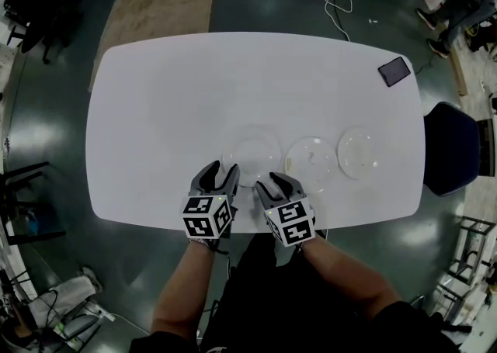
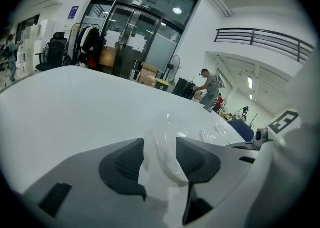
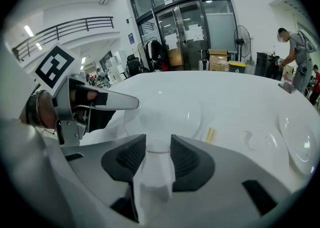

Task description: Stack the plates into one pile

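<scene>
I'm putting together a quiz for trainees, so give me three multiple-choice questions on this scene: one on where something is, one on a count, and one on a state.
1. Where on the white table does the dark phone lie?
A: near-left corner. B: far-right corner. C: on a plate.
2. How many clear plates are on the table?
A: two. B: five. C: three.
3. How do the plates lie?
A: side by side in a row, unstacked. B: in one pile. C: on the floor.

Answers:
1. B, because the head view shows it near the table's far right edge.
2. C, because three clear discs show there.
3. A, because none rests on another.
</scene>
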Available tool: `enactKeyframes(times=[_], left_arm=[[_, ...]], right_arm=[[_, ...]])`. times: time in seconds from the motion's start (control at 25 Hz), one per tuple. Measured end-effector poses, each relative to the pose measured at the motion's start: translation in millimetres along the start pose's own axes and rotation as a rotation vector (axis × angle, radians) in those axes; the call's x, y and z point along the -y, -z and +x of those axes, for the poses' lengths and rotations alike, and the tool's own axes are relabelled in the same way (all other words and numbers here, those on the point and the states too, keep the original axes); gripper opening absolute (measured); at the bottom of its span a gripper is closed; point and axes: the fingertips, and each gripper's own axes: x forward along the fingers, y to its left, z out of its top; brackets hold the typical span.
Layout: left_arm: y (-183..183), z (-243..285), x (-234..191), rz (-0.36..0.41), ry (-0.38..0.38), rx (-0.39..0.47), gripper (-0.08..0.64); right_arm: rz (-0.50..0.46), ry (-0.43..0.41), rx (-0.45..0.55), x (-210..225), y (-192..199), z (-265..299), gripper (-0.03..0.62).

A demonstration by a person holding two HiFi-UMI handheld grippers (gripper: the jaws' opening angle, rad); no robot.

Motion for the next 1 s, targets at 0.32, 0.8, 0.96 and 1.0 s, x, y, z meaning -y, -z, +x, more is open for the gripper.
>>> enactKeyframes(times=[0.32,0.8,0.96,1.0], left_arm=[[0.2,9.6,-1.8,-0.097,0.024,-0.013,0.204],[2.5,13.7,0.2,-0.129,0.041,-0.037,0.110],[4.3,13.0,0.1,-0.165,0.054,-0.032,0.092],[4.2,12.5,0.3,-0.176,0.057,-0.029,0.087]], right_arm=[[-0.006,-0.011,0.009,-0.4,-0.2,0.3,0.163],[0.017,-0.017,0.015,1.9,-0.9,2.4,0.160],[0.043,-0.029,0.007,4.1,0.3,2.4,0.160],[0.050,-0.030,0.005,4.7,-0.1,2.3,0.160]])
